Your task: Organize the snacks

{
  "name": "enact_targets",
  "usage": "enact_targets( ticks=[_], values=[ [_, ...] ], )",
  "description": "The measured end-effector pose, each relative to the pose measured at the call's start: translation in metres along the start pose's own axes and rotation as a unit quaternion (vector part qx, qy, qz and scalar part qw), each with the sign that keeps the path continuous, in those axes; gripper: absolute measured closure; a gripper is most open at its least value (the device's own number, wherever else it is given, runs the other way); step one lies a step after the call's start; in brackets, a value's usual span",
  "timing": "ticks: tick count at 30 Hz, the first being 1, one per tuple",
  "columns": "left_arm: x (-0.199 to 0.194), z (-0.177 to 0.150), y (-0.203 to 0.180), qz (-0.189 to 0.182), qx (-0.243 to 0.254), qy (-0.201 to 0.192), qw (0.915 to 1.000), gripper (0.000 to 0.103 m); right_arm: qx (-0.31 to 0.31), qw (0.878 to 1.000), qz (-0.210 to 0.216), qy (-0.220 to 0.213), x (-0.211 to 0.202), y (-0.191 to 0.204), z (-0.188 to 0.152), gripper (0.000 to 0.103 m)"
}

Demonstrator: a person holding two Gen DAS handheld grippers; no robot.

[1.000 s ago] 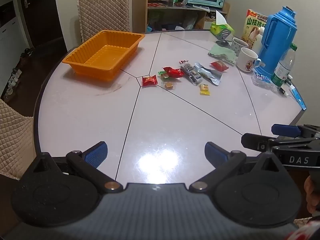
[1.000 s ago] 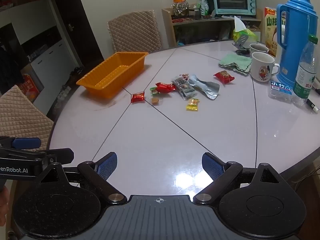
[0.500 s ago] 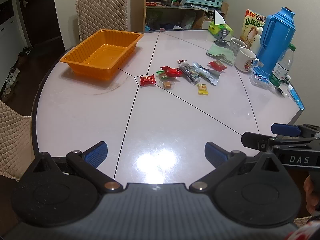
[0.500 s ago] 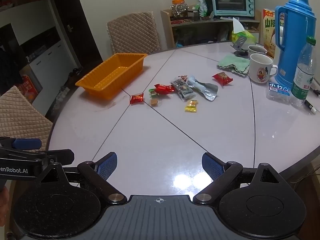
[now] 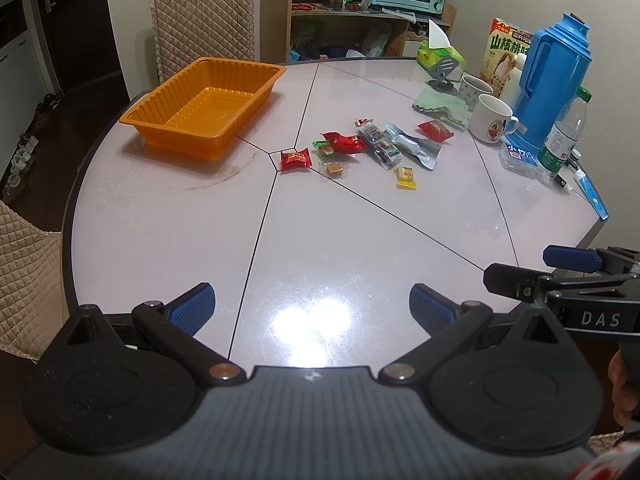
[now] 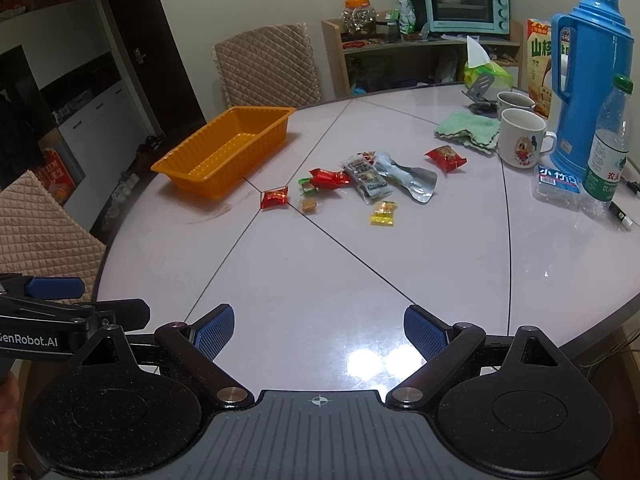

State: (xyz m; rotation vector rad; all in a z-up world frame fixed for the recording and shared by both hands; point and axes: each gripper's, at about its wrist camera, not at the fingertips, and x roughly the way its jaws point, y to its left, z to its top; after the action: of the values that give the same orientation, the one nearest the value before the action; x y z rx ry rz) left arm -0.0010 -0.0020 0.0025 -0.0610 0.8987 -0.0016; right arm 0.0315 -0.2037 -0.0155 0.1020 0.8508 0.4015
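The snacks sit in a little pile near the middle of the tabletop [image 5: 360, 248], in the upper middle of both views. At the left end of the pile is a red candy packet [image 5: 295, 159]. Next to it are a small brown candy [image 5: 335, 168], a long red wrapper [image 5: 343, 143] and a dark snack pack [image 5: 379, 145] lying against a silver pouch [image 5: 416, 147]. A yellow candy [image 5: 406, 177] lies a bit closer to me, and another red packet [image 5: 435, 131] sits toward the right. To the left of the pile is the orange tray [image 5: 176, 130], with nothing in it that I can see.

My left hand-held gripper [image 5: 312, 306] is at the bottom of its view, over the near edge of the tabletop, wide open and holding nothing. My right hand-held gripper [image 6: 319, 330] is the same, wide open and holding nothing. Both are well apart from the snacks.

On the right side stand a white mug [image 5: 492, 118], a green cloth [image 5: 440, 105], a blue flask [image 5: 554, 80] and a water bottle [image 5: 564, 136].
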Motion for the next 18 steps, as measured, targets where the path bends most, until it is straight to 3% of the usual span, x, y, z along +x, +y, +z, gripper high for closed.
enact_targets(
  ticks=[18],
  values=[
    [0.0022,0.0015,-0.0023,-0.005,0.004,0.001,1.0,0.0,0.002,1.0,-0.002,-0.004,-0.0015,-0.0014,0.0024,0.012]
  ],
)
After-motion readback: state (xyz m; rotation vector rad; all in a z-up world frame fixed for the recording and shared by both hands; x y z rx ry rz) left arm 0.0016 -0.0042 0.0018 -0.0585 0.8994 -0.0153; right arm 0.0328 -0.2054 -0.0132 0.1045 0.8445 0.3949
